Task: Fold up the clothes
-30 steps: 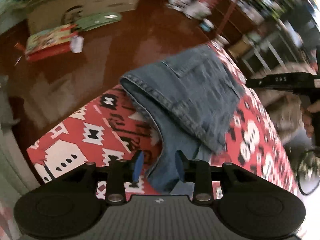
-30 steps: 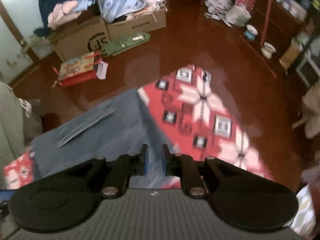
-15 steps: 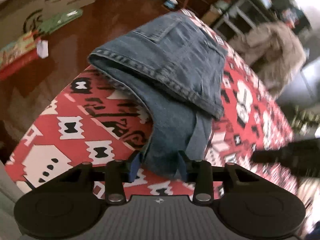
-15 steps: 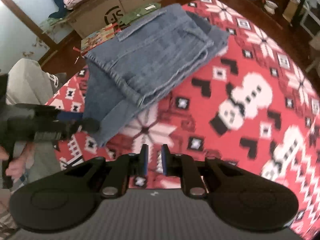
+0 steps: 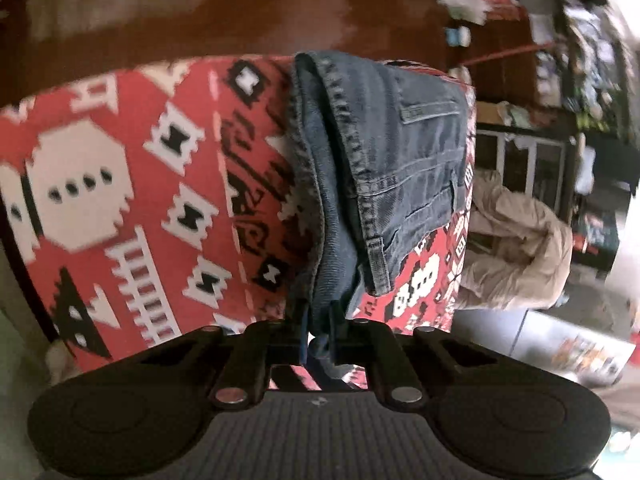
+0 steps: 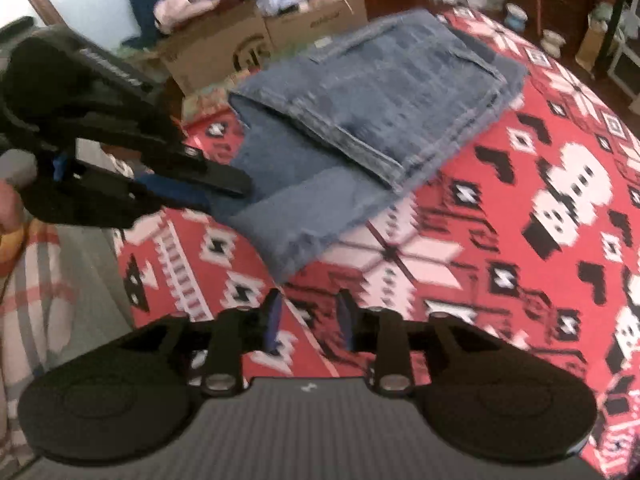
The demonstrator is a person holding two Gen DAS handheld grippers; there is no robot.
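Note:
Blue jeans (image 5: 400, 152) lie folded on a table under a red patterned cloth (image 5: 160, 200). One leg end sticks out toward me from under the folded stack. My left gripper (image 5: 319, 328) has that leg end between its blue pads, and its jaws are closing on the denim. In the right wrist view the left gripper (image 6: 236, 190) pinches the jeans (image 6: 380, 92) at their near left edge. My right gripper (image 6: 308, 320) hovers over the bare cloth (image 6: 540, 200) just short of the leg end, its jaws opening with nothing between them.
Cardboard boxes (image 6: 248, 40) heaped with clothes stand on the wooden floor beyond the table. A beige coat (image 5: 516, 240) lies off the table's right side, near cluttered shelves (image 5: 560, 60). A checked fabric (image 6: 40, 280) and a person's hand (image 6: 8, 204) are at the left.
The left gripper rolled, dropped to the jeans' leg end and closed on it. The right gripper swung across the table toward the near side of the jeans and its jaws spread apart.

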